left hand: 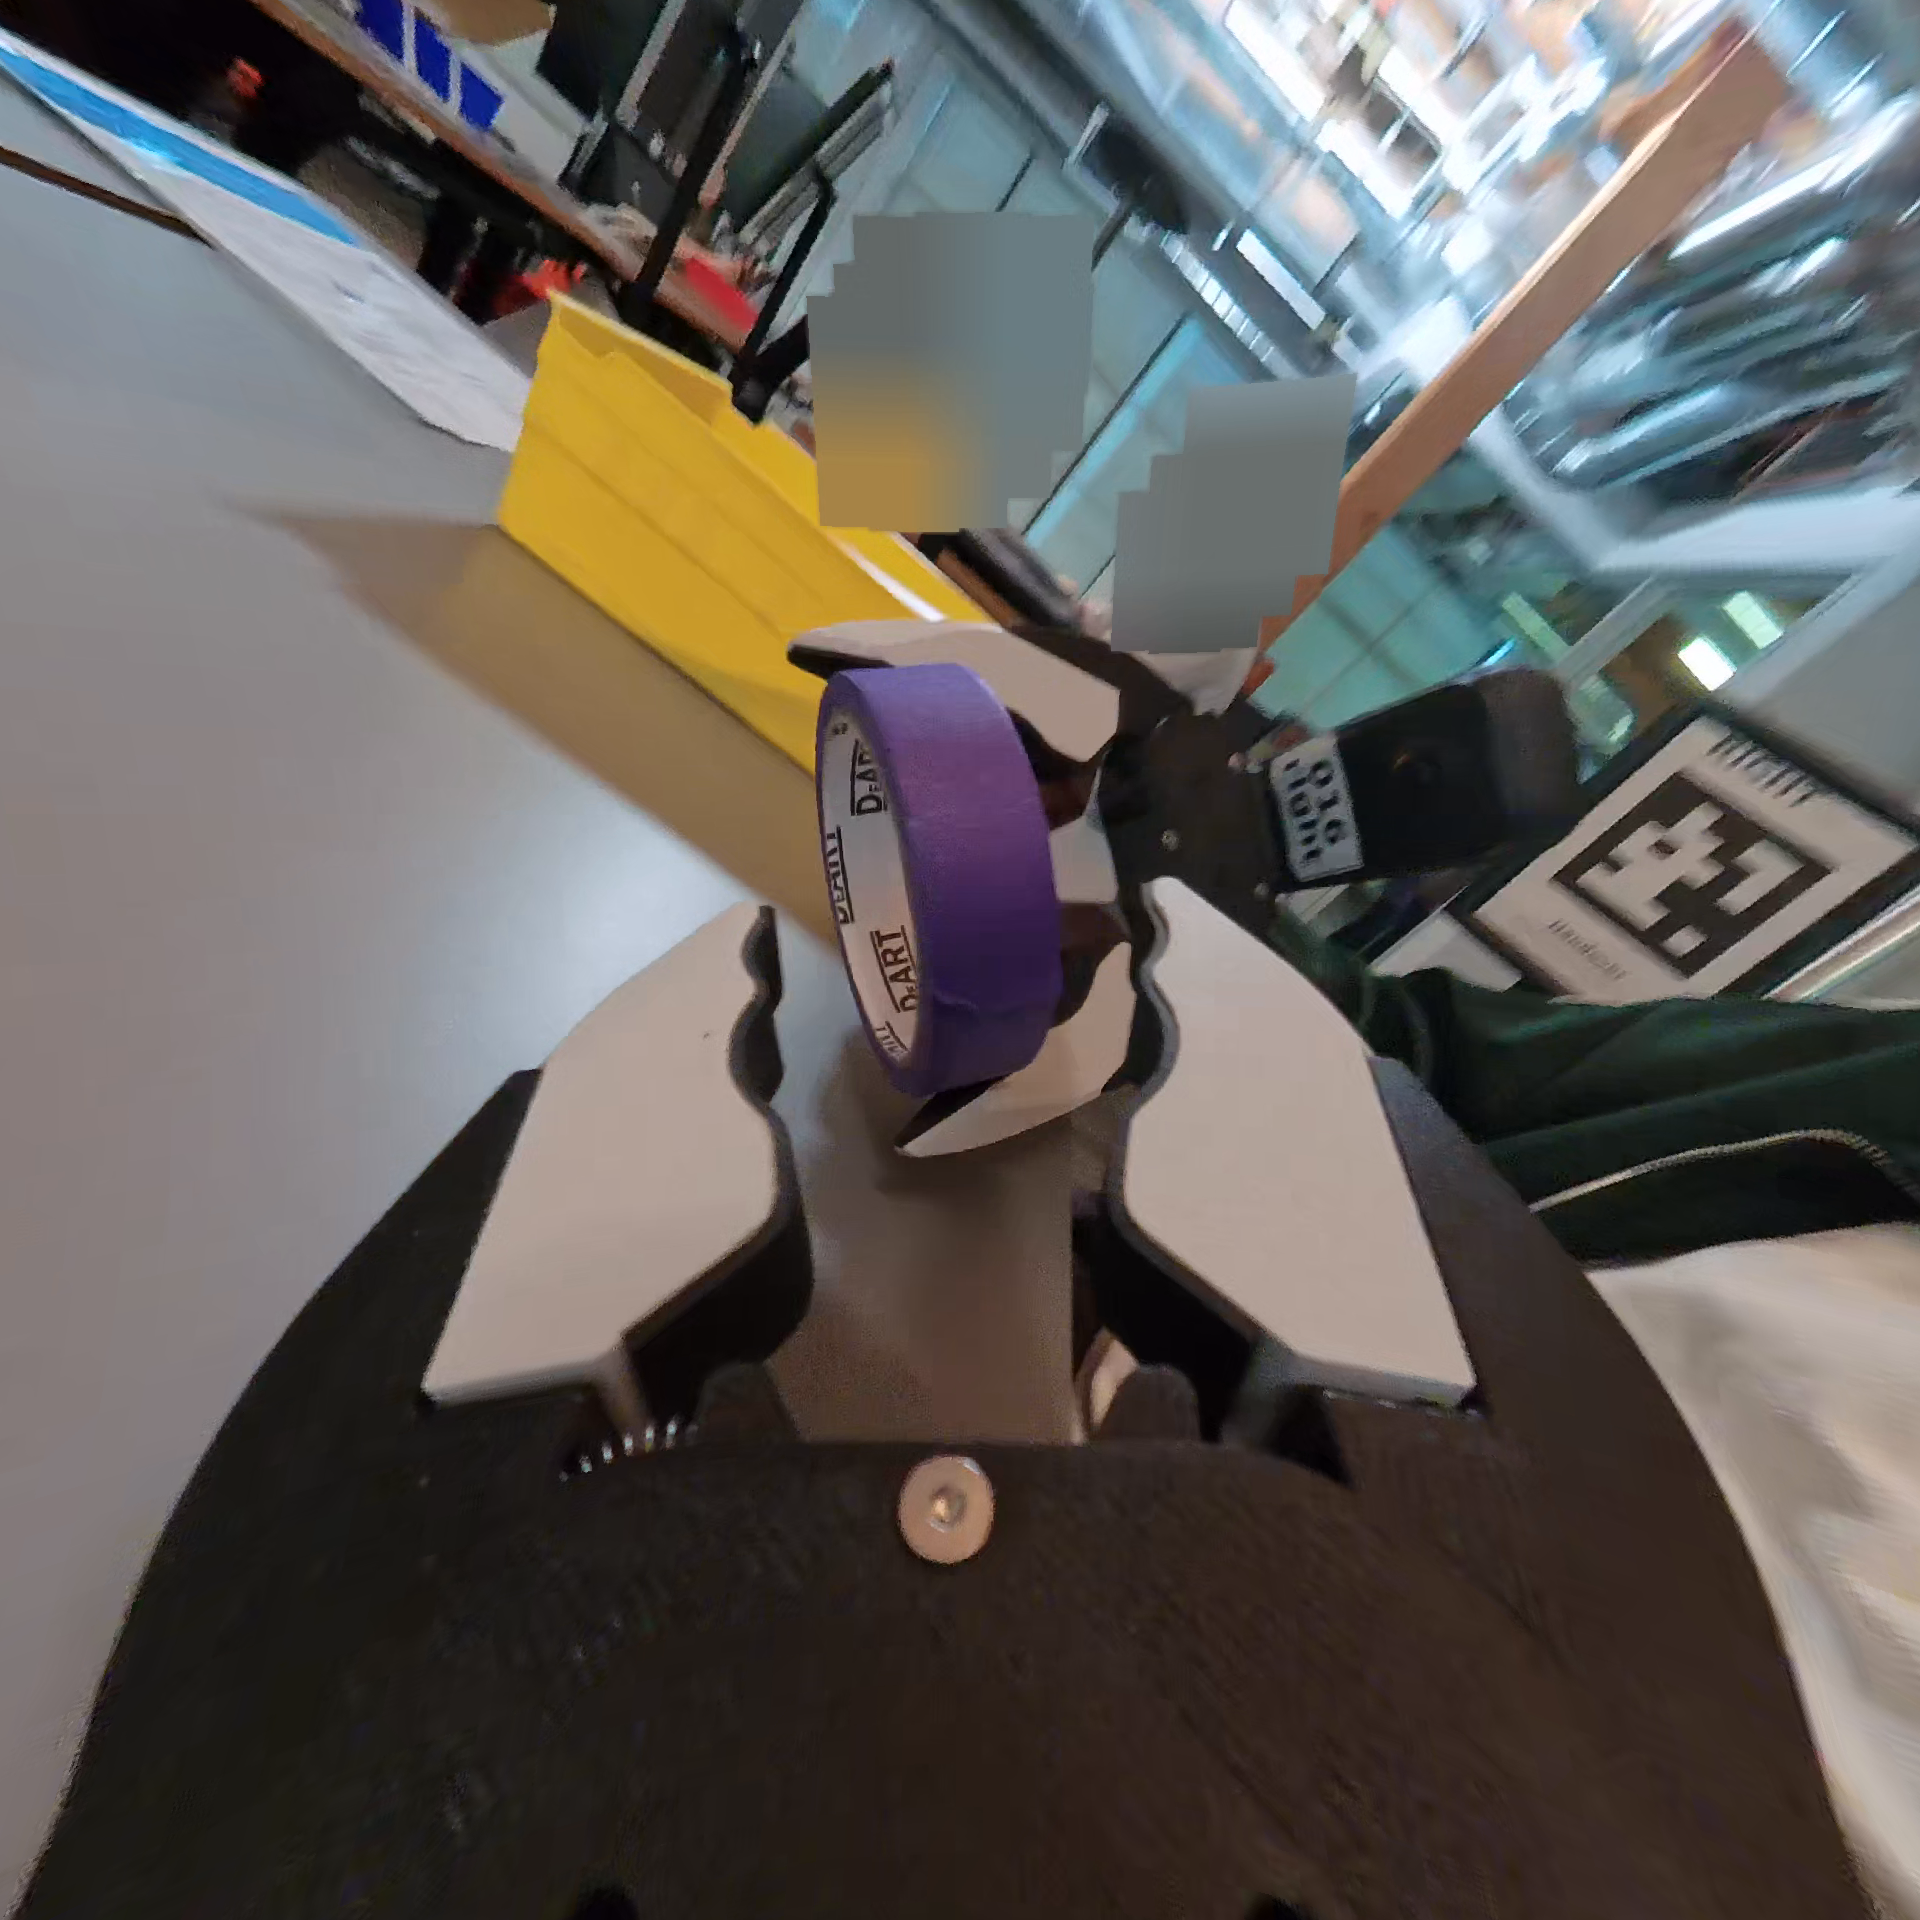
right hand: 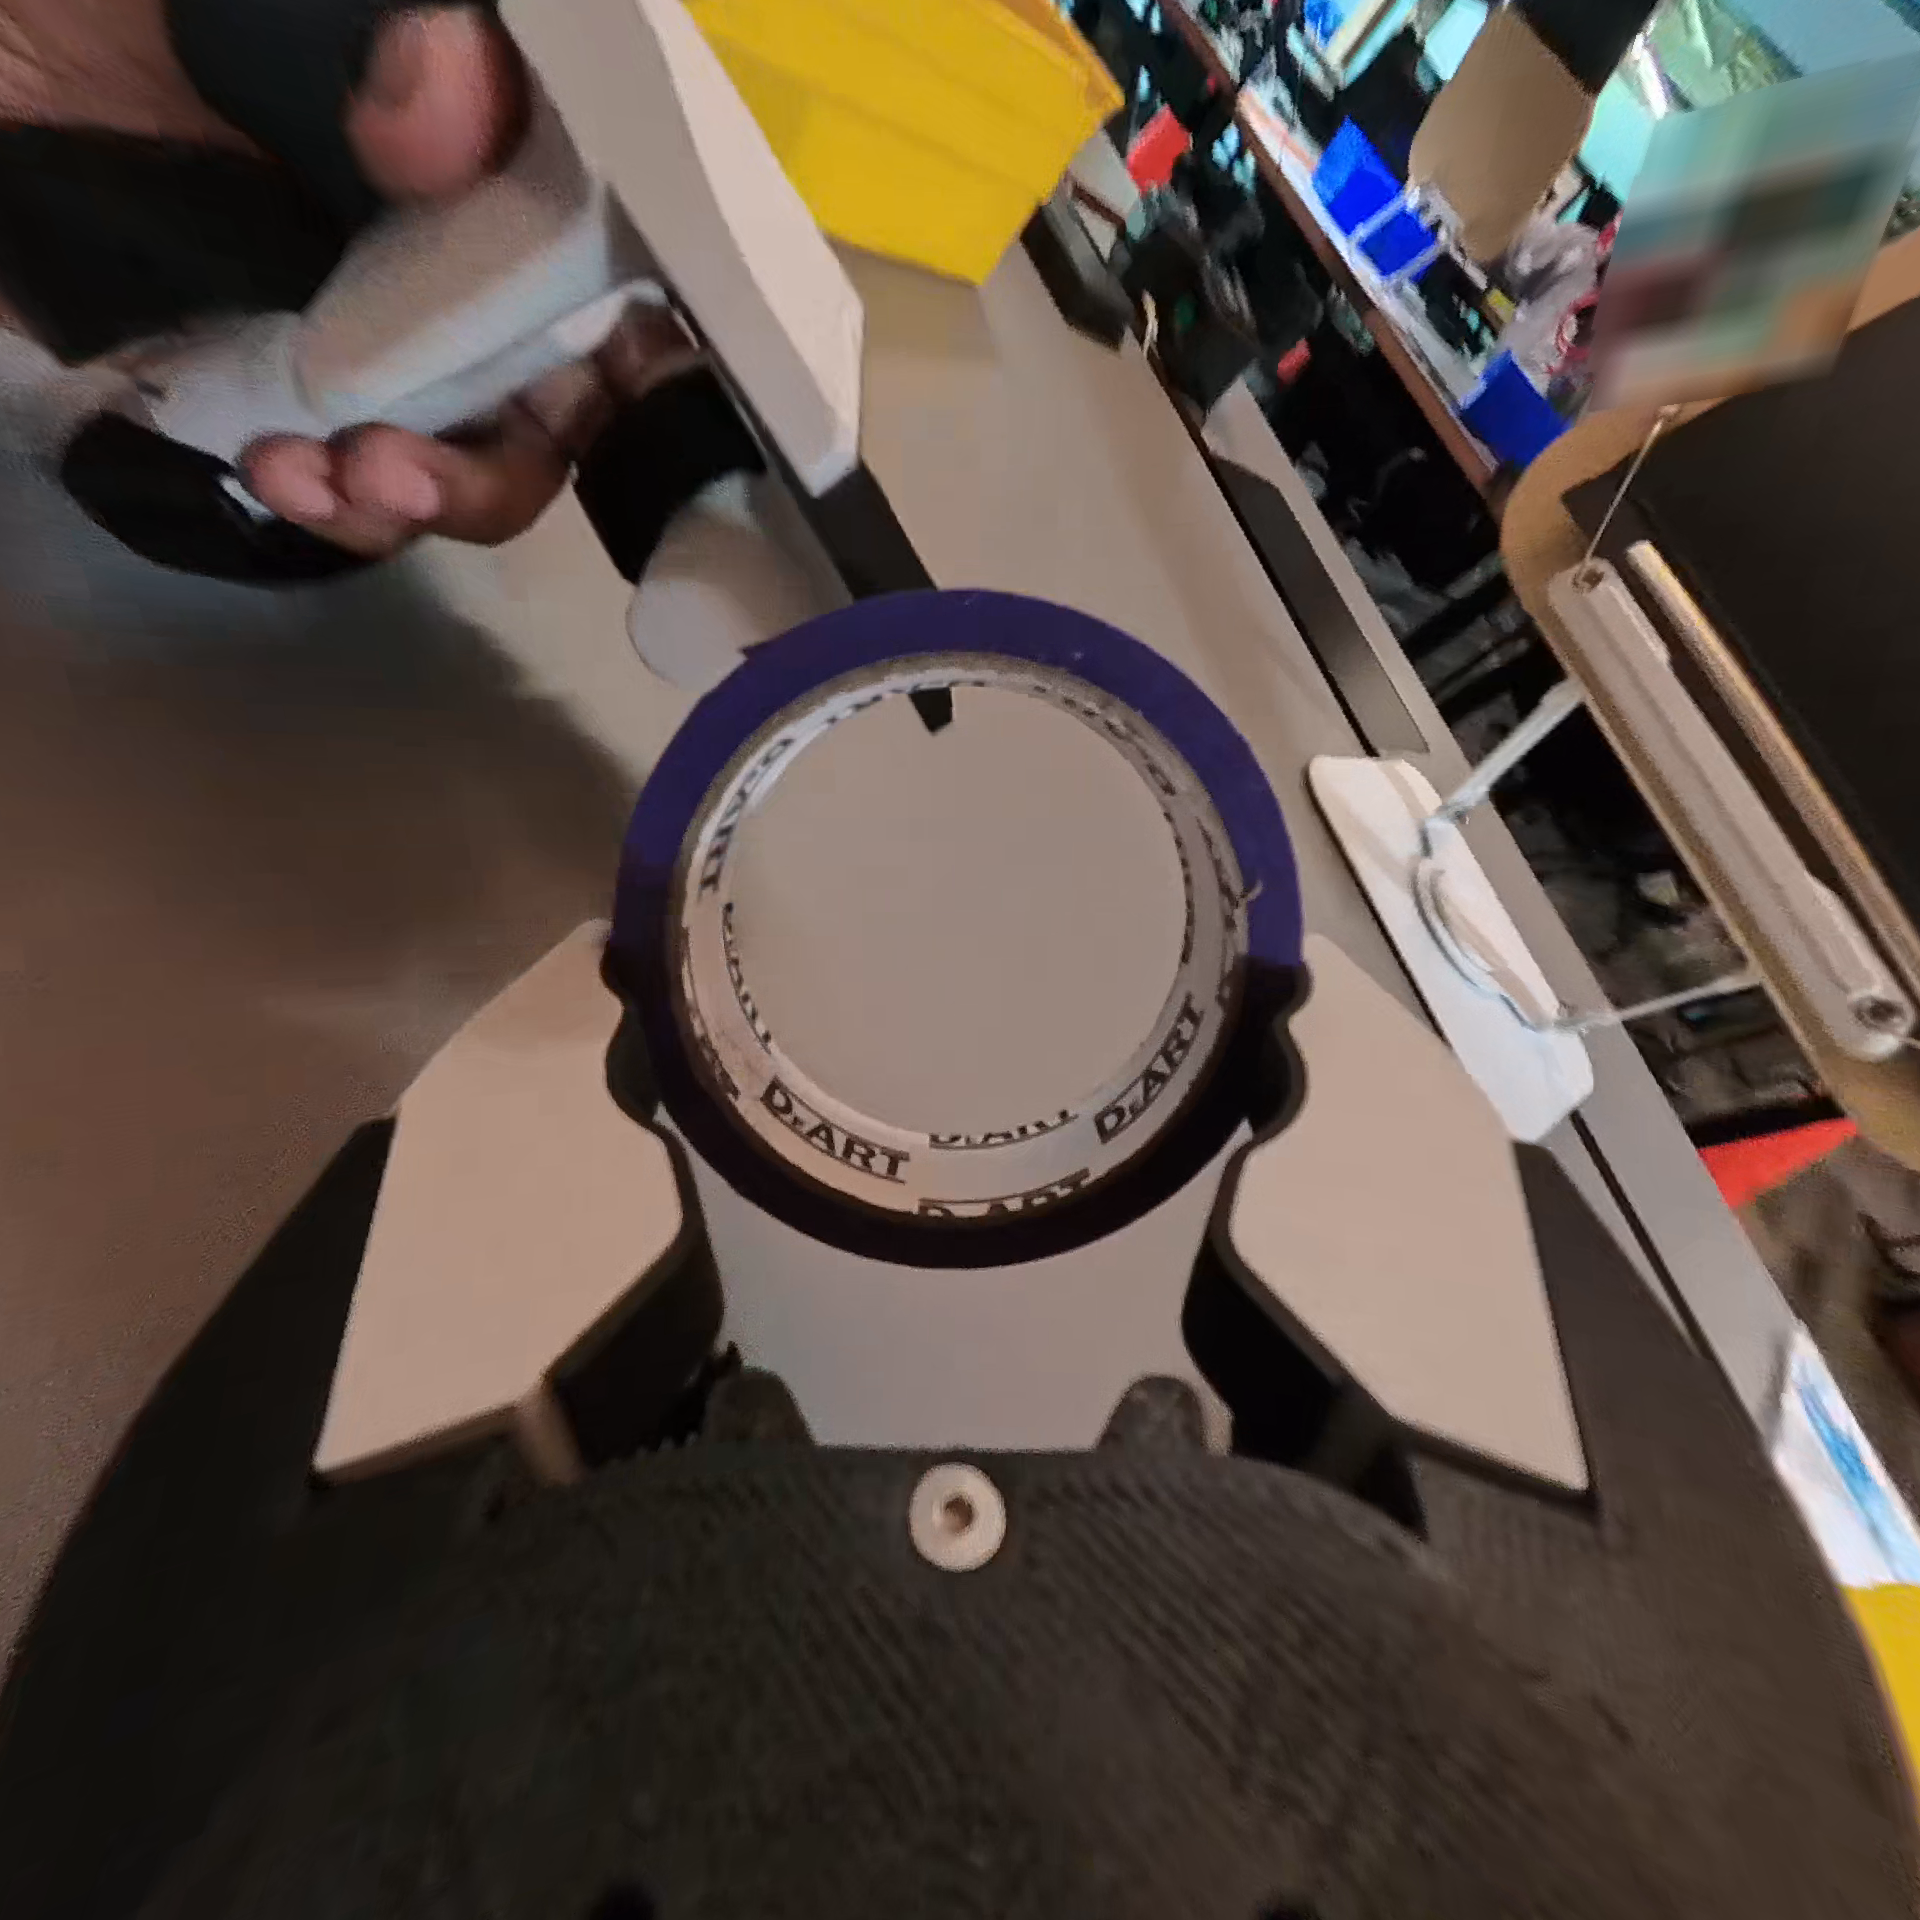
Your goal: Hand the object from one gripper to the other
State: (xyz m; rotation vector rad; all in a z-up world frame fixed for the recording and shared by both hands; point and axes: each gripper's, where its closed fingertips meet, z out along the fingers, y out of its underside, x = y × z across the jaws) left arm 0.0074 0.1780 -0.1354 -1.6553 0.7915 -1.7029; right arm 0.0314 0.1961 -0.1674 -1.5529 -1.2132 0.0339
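A roll of purple tape [left hand: 977, 831] is held above the grey table [left hand: 260, 727]. My right gripper [right hand: 956, 966] is shut on the roll [right hand: 1195, 707], with one finger on each side of its outer rim. In the left wrist view the right gripper [left hand: 862, 899] reaches in from the right and holds the roll upright. My left gripper [left hand: 961, 914] is open. Its fingertips stand on either side of the roll's lower part, with gaps on both sides. In the right wrist view one of the left gripper's fingers [right hand: 748, 260] comes in from the upper left, and a hand [right hand: 395, 478] holds that gripper.
A yellow bin [left hand: 665, 499] stands on the table behind the roll and also shows in the right wrist view [right hand: 914, 125]. A printed sheet [left hand: 343, 301] lies at the far left. A black-and-white marker board [left hand: 1704, 883] and a dark green sleeve [left hand: 1662, 1091] are on the right. A white clamp plate [right hand: 1455, 935] sits at the table edge. The gap from one gripper's tips to the other's is roughly 5 cm.
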